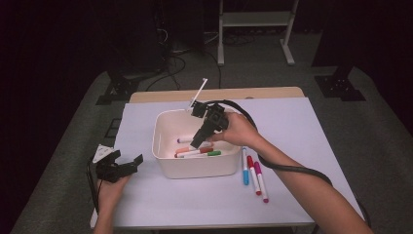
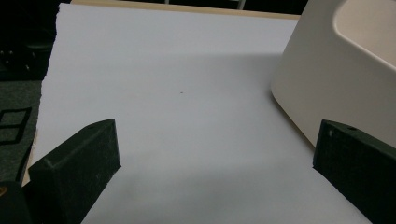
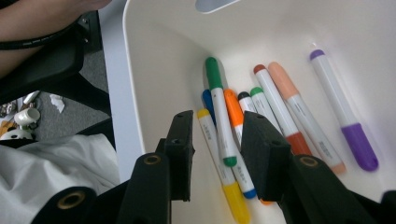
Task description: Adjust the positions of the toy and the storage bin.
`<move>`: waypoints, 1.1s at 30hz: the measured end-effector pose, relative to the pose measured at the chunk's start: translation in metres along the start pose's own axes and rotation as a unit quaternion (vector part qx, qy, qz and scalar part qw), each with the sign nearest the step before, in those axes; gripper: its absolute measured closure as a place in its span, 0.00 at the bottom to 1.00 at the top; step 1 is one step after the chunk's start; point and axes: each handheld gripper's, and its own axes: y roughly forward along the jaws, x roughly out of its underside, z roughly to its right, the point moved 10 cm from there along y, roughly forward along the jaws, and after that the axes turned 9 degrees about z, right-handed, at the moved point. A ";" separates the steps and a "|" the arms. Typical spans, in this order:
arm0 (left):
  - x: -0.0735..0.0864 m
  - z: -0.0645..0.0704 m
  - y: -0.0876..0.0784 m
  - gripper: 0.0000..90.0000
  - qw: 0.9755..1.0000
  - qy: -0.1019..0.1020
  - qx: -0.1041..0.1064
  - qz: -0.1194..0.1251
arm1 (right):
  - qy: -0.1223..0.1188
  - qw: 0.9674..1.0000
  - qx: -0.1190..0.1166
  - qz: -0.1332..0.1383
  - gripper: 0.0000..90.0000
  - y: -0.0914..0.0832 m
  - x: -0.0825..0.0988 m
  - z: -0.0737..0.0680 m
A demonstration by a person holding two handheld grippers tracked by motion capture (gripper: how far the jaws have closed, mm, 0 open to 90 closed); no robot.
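Note:
A cream plastic bin (image 1: 160,131) stands in the middle of the white table top. Several markers (image 1: 197,152) lie on its floor. My right gripper (image 1: 196,143) reaches down into the bin from the right. In the right gripper view its jaws (image 3: 218,119) stand apart just above the pile, open and pressing on nothing. Under the gap lie a green marker (image 3: 218,107) and a yellow one (image 3: 224,182); a purple marker (image 3: 343,119) rests apart at the right. My left gripper (image 1: 127,161) sits left of the bin, open and empty (image 2: 217,135).
Three markers lie on the table right of the bin: blue (image 1: 245,168), red (image 1: 253,174) and magenta (image 1: 261,181). The bin's outer wall (image 2: 327,79) stands close to my left gripper. A black cable (image 1: 287,168) trails over the right forearm.

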 end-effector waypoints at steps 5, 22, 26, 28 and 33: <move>0.000 0.000 0.000 0.00 1.000 0.001 -0.001 -0.001 | 0.010 0.999 0.011 0.030 0.70 -0.029 0.011 -0.001; 0.002 0.000 -0.001 0.00 1.000 0.003 -0.004 -0.006 | 0.042 0.991 0.066 0.113 0.69 -0.121 0.076 0.004; 0.002 0.001 -0.001 0.00 1.000 0.003 -0.004 -0.007 | 0.070 0.988 0.071 0.121 0.69 -0.128 0.102 0.011; 0.002 0.001 -0.001 0.00 1.000 0.004 -0.004 -0.008 | 0.083 0.987 0.070 0.122 0.69 -0.128 0.117 0.016; 0.002 0.001 0.000 0.00 1.000 0.003 -0.005 -0.007 | 0.114 0.984 0.070 0.118 0.68 -0.120 0.150 0.026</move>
